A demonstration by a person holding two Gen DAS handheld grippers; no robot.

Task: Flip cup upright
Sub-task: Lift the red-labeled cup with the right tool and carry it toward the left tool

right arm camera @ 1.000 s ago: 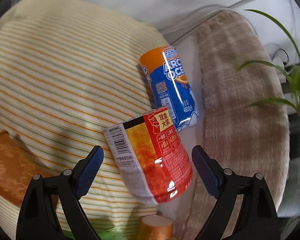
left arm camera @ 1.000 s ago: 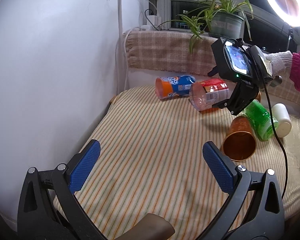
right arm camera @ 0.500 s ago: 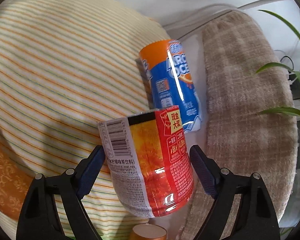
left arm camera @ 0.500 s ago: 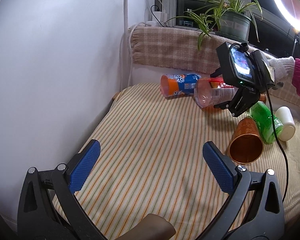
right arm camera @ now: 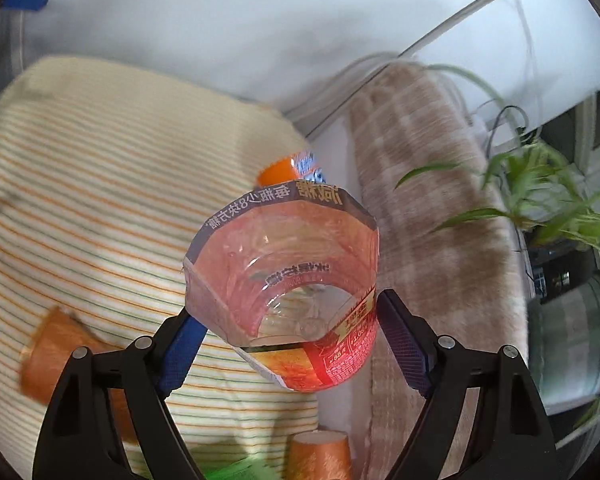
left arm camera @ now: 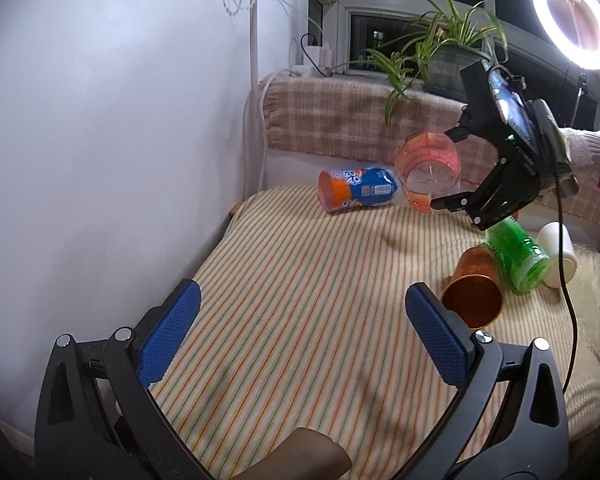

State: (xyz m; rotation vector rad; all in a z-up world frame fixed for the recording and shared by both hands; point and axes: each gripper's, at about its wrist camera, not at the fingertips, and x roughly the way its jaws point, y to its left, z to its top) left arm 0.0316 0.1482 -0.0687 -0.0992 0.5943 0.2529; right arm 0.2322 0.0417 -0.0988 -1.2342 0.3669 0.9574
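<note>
In the left wrist view, the left gripper [left arm camera: 300,332] hovers spread wide over the striped tablecloth [left arm camera: 300,280], holding nothing. The right gripper [left arm camera: 452,168] now carries the clear red-labelled plastic cup [left arm camera: 427,170] above the cloth, where a second ago it lay on its side beside the blue-and-orange cup [left arm camera: 358,189]; its open mouth faces this camera. The copper cup [left arm camera: 474,288], green bottle [left arm camera: 516,258] and white bottle [left arm camera: 558,254] lie where they were. In the right wrist view, the right gripper [right arm camera: 288,334] pinches the cup [right arm camera: 284,276] between both fingers, mouth turned upward toward the lens, lifted off the cloth.
</note>
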